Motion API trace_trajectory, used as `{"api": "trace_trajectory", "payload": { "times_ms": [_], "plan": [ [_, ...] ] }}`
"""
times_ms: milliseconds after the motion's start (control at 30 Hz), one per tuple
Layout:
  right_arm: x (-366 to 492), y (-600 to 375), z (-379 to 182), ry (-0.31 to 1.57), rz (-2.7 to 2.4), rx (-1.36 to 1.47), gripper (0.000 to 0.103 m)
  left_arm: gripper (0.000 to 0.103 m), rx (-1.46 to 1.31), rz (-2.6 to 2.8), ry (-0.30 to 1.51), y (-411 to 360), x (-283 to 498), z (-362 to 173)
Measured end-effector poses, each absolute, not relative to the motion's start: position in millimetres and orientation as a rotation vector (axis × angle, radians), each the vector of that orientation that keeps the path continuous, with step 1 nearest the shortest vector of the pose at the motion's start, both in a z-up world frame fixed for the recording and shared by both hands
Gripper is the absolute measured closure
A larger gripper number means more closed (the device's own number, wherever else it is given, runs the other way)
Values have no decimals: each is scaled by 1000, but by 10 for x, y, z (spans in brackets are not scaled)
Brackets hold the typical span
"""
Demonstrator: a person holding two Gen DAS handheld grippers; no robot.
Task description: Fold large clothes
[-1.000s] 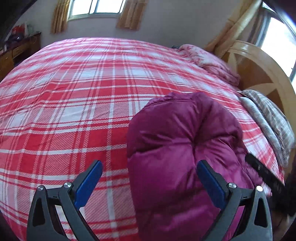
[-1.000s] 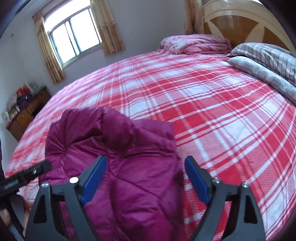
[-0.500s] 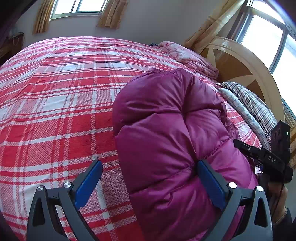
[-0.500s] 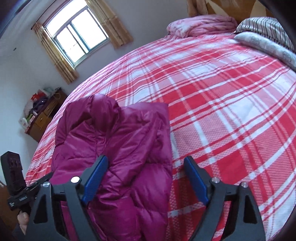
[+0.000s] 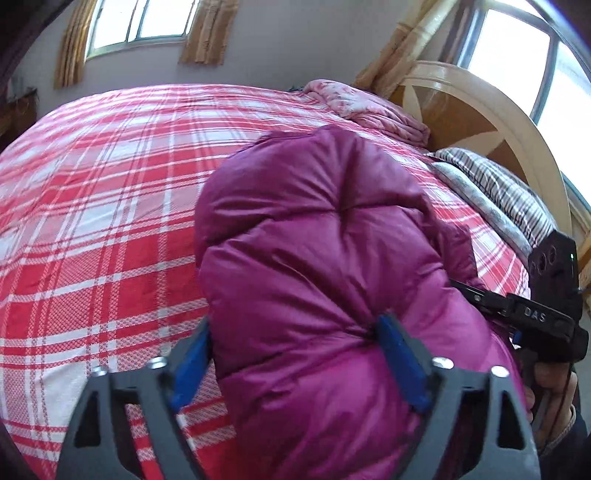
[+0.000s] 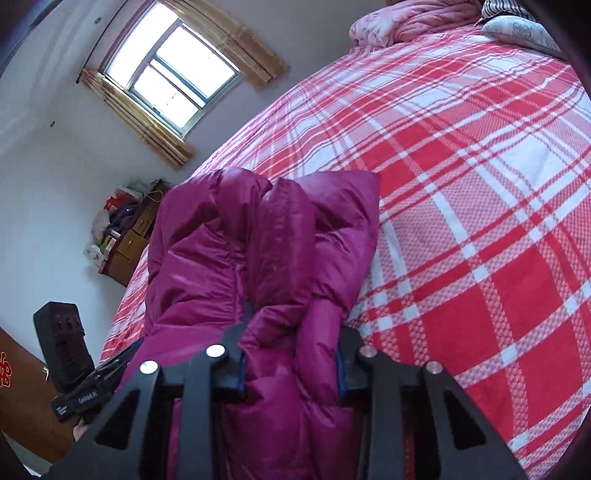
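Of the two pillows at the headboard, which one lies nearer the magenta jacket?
The grey patterned pillow; it sits on the jacket's side, with the striped pillow behind it against the headboard.

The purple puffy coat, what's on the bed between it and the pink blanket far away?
Only bare red plaid bedspread, right wrist view, between coat and blanket.

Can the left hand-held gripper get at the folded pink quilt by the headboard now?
Probably not: the left hand-held gripper is closing around the purple down jacket, which bulks between it and the pink quilt far across the bed.
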State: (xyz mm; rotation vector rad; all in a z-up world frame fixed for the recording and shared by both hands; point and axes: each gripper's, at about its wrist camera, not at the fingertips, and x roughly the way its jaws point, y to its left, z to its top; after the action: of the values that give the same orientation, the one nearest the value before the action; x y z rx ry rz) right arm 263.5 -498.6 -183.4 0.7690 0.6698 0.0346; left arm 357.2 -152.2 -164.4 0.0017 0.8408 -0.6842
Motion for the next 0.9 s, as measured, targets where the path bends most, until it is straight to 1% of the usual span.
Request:
{"api": "trace_trajectory", "payload": {
  "times_ms": [33,67,133,167,233,300,533,900],
  "plan": [
    [2622,-4962,-1808,657,30,760,74,34,21,-687,828,-1540,3532,-1606],
    [2586,-4926,-1779,648,21,745,77,37,41,-681,818,-1551,3496,-1583],
    [2559,-4818,-1702,635,-4,697,78,48,76,-663,802,-1556,3444,-1543],
    [2534,-4769,-1672,629,-11,682,79,50,84,-658,795,-1538,3428,-1522],
    [2508,-4730,-1646,618,-16,671,79,59,92,-647,786,-1492,3379,-1488],
    [2481,-4691,-1626,607,-17,657,80,61,80,-643,789,-1402,3336,-1452],
    [2489,-4495,-1503,587,28,630,81,63,91,-593,783,-1115,3157,-1343],
    [2888,-3711,-1208,603,160,557,81,64,83,-454,718,-464,2932,-1083]
  ]
}}
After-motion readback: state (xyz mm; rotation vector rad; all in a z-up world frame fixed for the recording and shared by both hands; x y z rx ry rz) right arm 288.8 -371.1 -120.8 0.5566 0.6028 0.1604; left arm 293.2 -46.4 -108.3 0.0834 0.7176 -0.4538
